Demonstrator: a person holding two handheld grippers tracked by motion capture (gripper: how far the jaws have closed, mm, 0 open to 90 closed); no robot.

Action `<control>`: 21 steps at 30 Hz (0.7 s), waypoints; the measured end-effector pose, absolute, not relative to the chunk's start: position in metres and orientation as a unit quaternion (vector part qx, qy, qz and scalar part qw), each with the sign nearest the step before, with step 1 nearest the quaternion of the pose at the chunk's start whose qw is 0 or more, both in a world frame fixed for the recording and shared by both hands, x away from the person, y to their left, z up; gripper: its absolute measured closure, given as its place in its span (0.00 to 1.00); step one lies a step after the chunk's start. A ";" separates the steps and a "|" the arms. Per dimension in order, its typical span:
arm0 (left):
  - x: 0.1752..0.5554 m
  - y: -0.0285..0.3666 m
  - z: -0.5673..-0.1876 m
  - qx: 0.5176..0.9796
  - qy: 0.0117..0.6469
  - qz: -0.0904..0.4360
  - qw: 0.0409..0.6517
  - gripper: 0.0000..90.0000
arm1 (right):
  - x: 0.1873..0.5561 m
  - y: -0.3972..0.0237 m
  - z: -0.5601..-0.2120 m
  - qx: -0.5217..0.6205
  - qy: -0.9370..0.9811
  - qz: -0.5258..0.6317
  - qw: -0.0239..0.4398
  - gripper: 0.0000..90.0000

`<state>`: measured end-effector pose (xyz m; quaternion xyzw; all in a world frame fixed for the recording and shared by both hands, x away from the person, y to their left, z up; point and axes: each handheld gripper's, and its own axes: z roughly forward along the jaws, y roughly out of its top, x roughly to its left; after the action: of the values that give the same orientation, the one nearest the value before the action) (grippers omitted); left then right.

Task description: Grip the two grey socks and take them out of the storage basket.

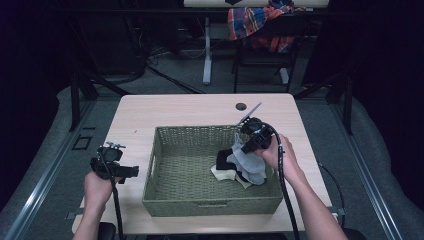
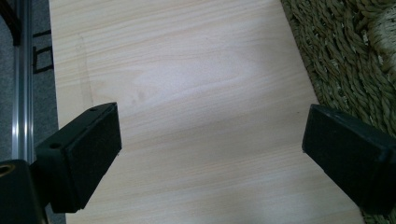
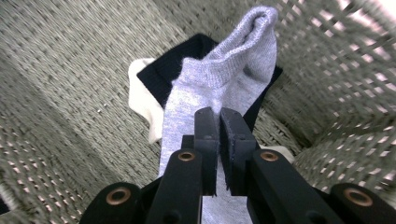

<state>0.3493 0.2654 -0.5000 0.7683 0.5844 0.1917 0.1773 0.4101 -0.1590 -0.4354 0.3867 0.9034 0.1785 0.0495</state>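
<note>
A lab-like workroom — dark curtains (image 1: 385, 100), floor cables (image 1: 150, 60), a bare wooden table (image 1: 190, 107) on grey carpet (image 1: 360, 150).

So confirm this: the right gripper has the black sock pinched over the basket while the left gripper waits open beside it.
Wrong sock. The right gripper is shut on the grey sock, as the right gripper view shows; the black sock lies beneath. The left gripper does wait open beside the basket.

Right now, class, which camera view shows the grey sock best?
The right gripper view: the grey sock hangs pinched between its shut jaws, cuff texture clear. The high view shows it small, over the basket. The left gripper view faces the table.
</note>
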 end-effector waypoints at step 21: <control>0.349 0.263 -0.501 0.771 0.584 0.189 0.170 0.05 | 0.399 -0.176 -0.398 0.375 0.896 0.224 0.079 0.95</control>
<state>0.3489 0.2629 -0.5015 0.7711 0.5837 0.1893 0.1698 0.3991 -0.1756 -0.3983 0.3747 0.8962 0.2238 0.0792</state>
